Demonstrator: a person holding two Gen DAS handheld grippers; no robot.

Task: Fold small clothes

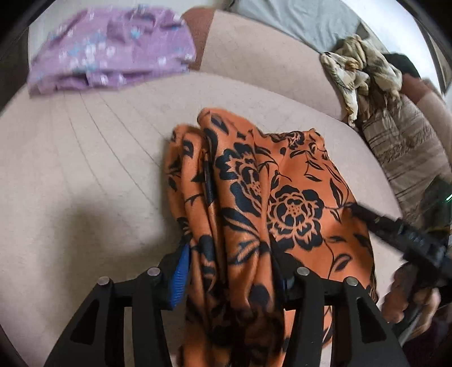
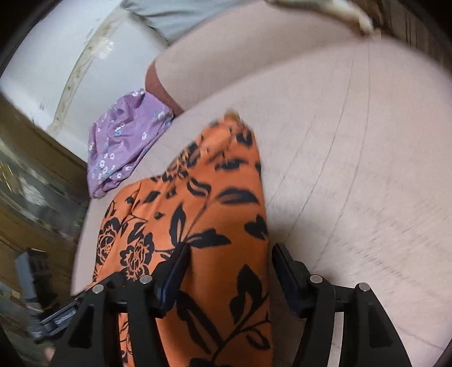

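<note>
Here the orange cloth [image 1: 271, 203], printed with black flowers and leaves, lies bunched in long folds on the beige sofa seat [image 1: 84, 175], toward the seat's right half as the left wrist view has it. Its near end runs up between the fingers of the left tool [image 1: 234, 271], whose blue pad [image 1: 180, 279] shows at the left side of the fabric; the cloth fills the gap, and the left tool is clenched on it. In the right wrist view the same orange cloth [image 2: 203, 214] passes between the fingers of the right tool [image 2: 228, 268], both pads pressed close against its sides, so this tool too is grasping the fabric. The pictures are blurred, mostly at the edges.

From the left wrist view the right tool [image 1: 395, 228] comes in from the right edge, its dark finger tip touching the cloth's right side, with the person's hand [image 1: 409, 299] below it.

Farther back, a purple garment [image 1: 110, 53] with small pale flowers lies folded at the seat's left rear corner, well apart from the orange cloth. At the right rear a crumpled cream-and-brown patterned cloth [image 1: 361, 76] rests against the sofa back [image 1: 260, 53], and beside it is a striped tan cushion [image 1: 406, 152]. A grey fabric [image 1: 299, 19] hangs over the top of the sofa back.
</note>
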